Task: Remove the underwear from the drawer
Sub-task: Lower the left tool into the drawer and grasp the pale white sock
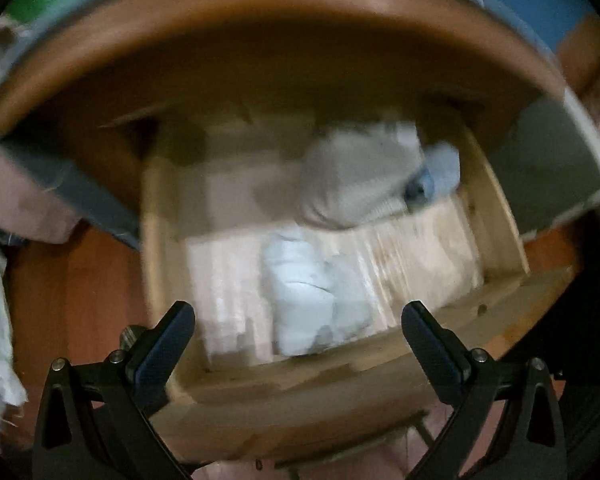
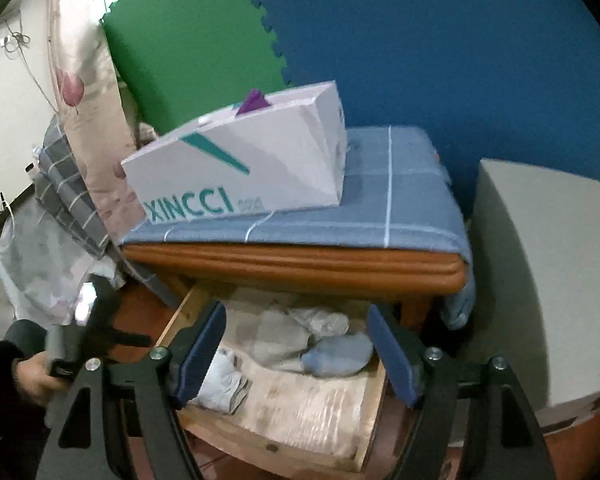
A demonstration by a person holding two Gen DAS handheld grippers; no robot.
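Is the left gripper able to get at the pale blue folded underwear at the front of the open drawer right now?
Probably yes. The drawer is pulled out, the left gripper hangs open above the pale blue underwear, and nothing lies over it, though the picture is blurred.

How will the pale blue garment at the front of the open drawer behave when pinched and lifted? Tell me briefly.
The pale blue garment looks like soft crumpled cloth, so it will probably droop and unfold when lifted. It seems light for its bulk. It lies loose on the drawer lining, apart from the grey bundle, so it should come free alone.
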